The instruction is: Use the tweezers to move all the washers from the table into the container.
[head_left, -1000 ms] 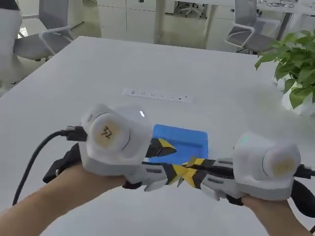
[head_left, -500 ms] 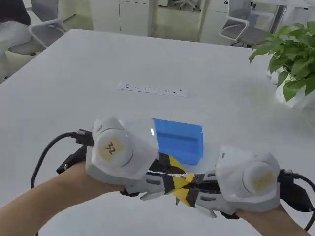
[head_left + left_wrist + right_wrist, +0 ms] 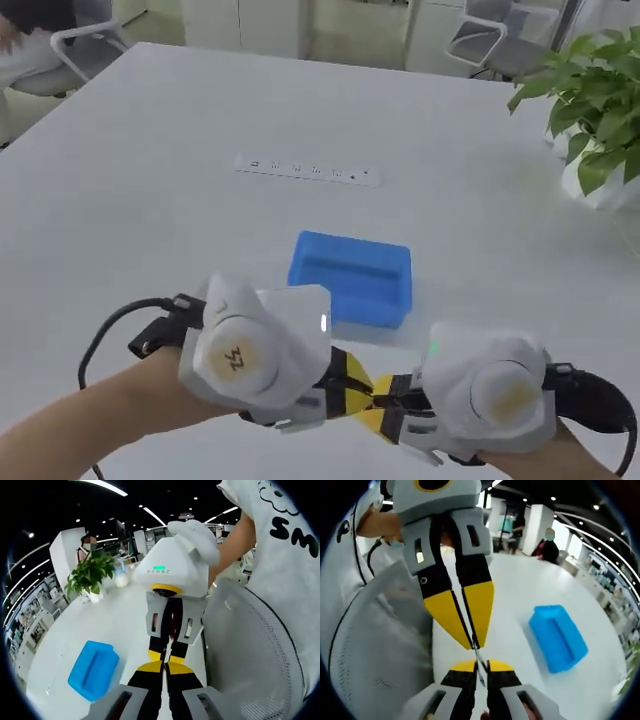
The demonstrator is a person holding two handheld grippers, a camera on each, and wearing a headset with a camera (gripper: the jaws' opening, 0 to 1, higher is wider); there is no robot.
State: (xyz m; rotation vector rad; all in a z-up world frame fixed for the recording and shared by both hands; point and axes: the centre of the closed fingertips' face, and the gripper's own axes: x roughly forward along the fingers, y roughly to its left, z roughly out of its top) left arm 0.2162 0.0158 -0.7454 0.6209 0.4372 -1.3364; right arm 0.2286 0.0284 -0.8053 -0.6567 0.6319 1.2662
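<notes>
My two grippers meet tip to tip low over the table's near edge. The left gripper (image 3: pixel 362 385) (image 3: pixel 165 668) and the right gripper (image 3: pixel 382 402) (image 3: pixel 479 670) both have their yellow jaws closed on thin silver tweezers (image 3: pixel 476 656), which run from one pair of tips into the other. The right gripper view has the left gripper (image 3: pixel 472 639) coming down from the top; in the left gripper view the right gripper (image 3: pixel 165 655) faces me. Just beyond them on the white table stands the blue container (image 3: pixel 352 278) (image 3: pixel 93 670) (image 3: pixel 558 637), open side up. I see no washers.
A white power strip (image 3: pixel 300 170) lies flat further back on the table (image 3: pixel 150 150). A potted plant (image 3: pixel 600 90) stands at the right edge. Office chairs (image 3: pixel 490 40) stand beyond the far side. A black cable (image 3: pixel 100 335) trails from the left gripper.
The head camera has tilted down. Both grippers, still tip to tip, now sit lower and nearer the person, and the blue container shows whole beyond them.
</notes>
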